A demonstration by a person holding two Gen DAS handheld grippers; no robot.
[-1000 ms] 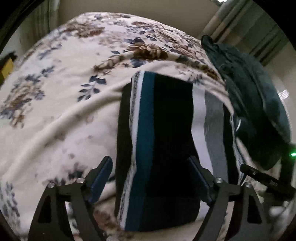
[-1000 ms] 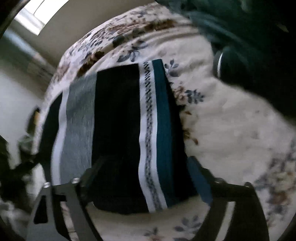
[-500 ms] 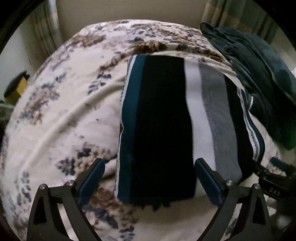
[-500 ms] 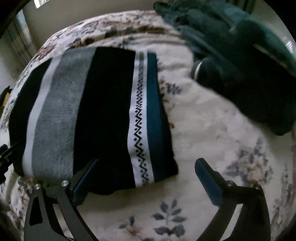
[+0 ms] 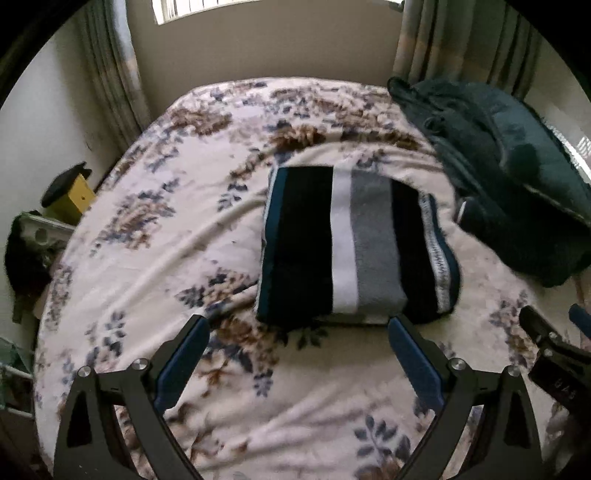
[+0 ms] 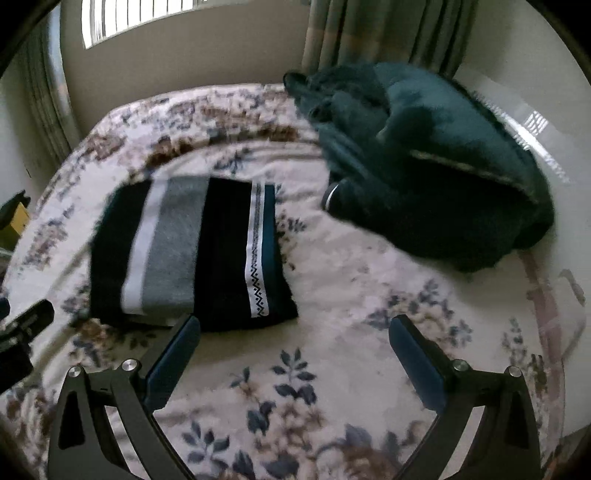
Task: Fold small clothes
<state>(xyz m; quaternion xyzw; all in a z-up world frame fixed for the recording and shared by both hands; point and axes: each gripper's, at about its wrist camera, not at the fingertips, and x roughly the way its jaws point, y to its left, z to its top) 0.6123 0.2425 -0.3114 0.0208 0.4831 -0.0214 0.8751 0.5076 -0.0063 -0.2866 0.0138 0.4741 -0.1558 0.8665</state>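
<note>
- Left claw (image 5: 297, 334) hovered above the bed (image 5: 155, 236), blue pads spread wide, gripping nothing.
- Right claw (image 6: 295, 334) likewise held level over the floral cover, pads apart and empty.
- Folded striped garment (image 5: 351, 247) lay flat on the bed just beyond both claws, touching neither.
- Dark green heap of clothing (image 6: 424, 158) sat to its right, near the curtains (image 6: 388, 33).

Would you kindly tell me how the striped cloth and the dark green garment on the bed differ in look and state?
The striped cloth is folded into a flat, neat rectangle; the dark green garment lies in a rumpled heap. The striped cloth shows black, white, grey and teal bands with a zigzag trim; the dark green garment is one plain colour. The striped cloth sits near the bed's middle, the garment toward its far right side. Both rest untouched on the bed.
</note>
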